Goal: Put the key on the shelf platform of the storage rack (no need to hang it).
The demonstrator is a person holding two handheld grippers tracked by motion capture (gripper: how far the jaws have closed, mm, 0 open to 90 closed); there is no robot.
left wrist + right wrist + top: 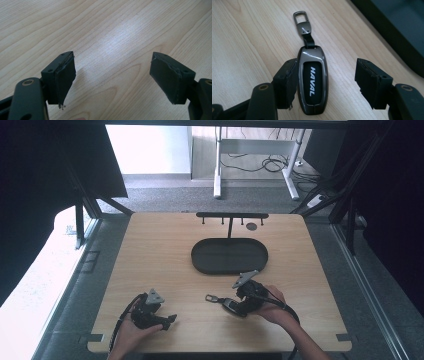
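Lying on woodgrain: glossy key fob (312, 82).

I see a light wooden table (165, 245). A black oval tray (229, 255) with its hook rack (232, 215) lies mid-table. A key fob (312, 82) lies nearer me.

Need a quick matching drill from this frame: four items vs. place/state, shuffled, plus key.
Items:
1. key fob
2. left tool
3. oval tray
4. hook rack

Place/state:
A. far edge of the table, behind the tray
B. open over bare wood
C. flat on the table between the right tool's open jaws
D. black, mid-table

Pairs: 1-C, 2-B, 3-D, 4-A
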